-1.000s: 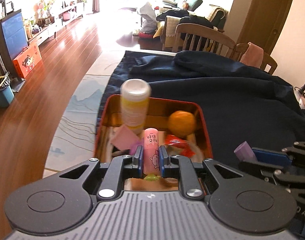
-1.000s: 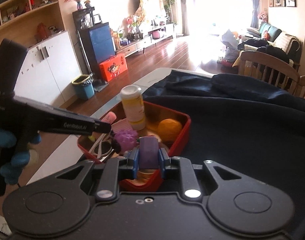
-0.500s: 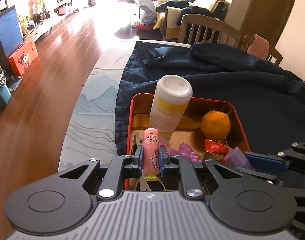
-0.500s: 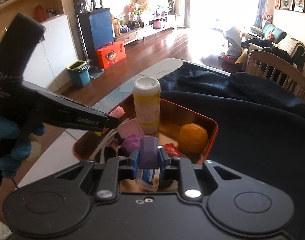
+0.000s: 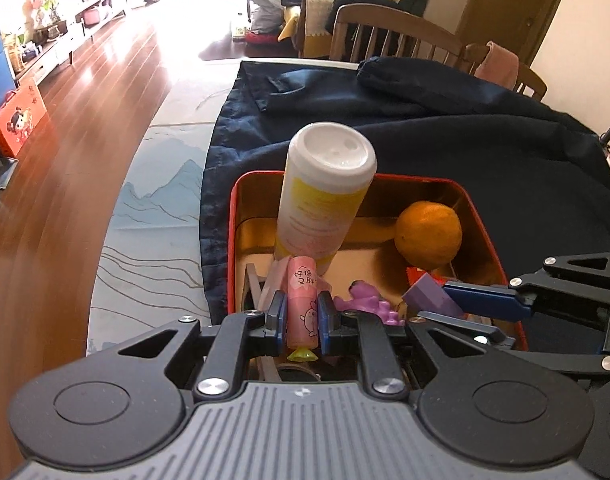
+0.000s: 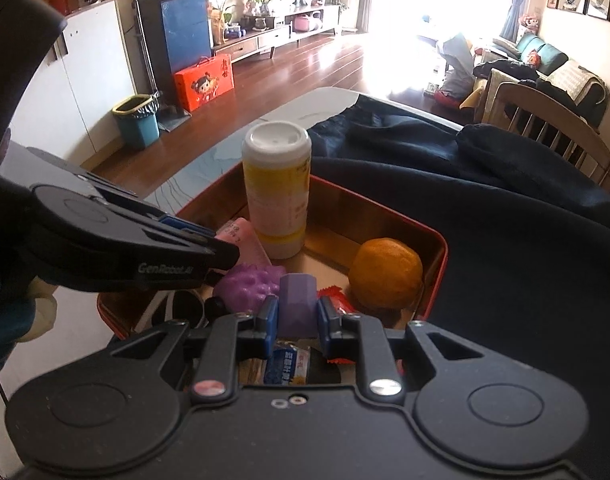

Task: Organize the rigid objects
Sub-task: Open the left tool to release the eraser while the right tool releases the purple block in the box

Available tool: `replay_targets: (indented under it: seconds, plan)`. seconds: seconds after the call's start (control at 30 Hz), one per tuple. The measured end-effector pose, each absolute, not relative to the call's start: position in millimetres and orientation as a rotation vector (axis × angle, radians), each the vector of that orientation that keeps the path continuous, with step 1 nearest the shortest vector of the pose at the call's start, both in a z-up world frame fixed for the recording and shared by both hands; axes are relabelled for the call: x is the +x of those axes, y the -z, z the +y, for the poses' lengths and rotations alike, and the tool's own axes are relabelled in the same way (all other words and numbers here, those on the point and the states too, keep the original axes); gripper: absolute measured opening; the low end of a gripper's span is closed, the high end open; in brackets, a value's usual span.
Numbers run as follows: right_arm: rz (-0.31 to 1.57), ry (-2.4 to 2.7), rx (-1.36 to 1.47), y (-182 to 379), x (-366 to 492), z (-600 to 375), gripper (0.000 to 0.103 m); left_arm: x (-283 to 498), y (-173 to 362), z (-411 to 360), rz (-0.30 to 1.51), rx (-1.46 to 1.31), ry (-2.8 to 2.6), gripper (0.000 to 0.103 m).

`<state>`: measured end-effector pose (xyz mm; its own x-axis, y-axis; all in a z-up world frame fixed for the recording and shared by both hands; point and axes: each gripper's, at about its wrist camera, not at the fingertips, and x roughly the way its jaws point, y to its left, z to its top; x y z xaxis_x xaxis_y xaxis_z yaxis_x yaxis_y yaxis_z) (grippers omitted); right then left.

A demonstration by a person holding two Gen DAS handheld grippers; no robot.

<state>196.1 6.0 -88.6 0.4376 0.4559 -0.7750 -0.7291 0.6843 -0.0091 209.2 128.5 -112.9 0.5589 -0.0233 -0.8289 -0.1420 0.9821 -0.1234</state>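
Left gripper (image 5: 301, 316) clamps a pink tube (image 5: 302, 300), right gripper (image 6: 297, 318) a purple block (image 6: 297, 304), both over the red tin (image 5: 481, 220).

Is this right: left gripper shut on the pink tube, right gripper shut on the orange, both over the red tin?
Not the orange. The right wrist view shows the right gripper shut on a purple block; the orange lies loose in the red tin. The left gripper does hold the pink tube.

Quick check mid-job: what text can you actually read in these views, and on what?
"GenRobot.AI": on the left gripper, seen from the right wrist.
"好像又胖": on the pink tube it holds.
Yellow bottle label: too blurred.
Blue-white packet: print too small.
Orange gift box: characters unreadable.
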Motion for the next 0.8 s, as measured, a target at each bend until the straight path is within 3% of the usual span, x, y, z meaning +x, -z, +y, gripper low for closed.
replay_targets:
  seconds: [0.43, 0.67, 0.8]
  plan:
    - [0.849, -0.759, -0.339, 88.9, 192.9, -2.6, 0.028, 206.7, 120.8, 132.5, 1.014, -0.217, -0.064, 0.016]
    - [0.823, -0.759, -0.292, 79.7, 186.8, -13.2, 0.039, 195.3, 114.1, 128.0, 1.001, -0.211, -0.071, 0.016]
    - [0.802, -0.756, -0.271, 72.2, 180.7, -20.5, 0.042, 185.2, 106.2, 123.7, 0.977, -0.203, -0.067, 0.026]
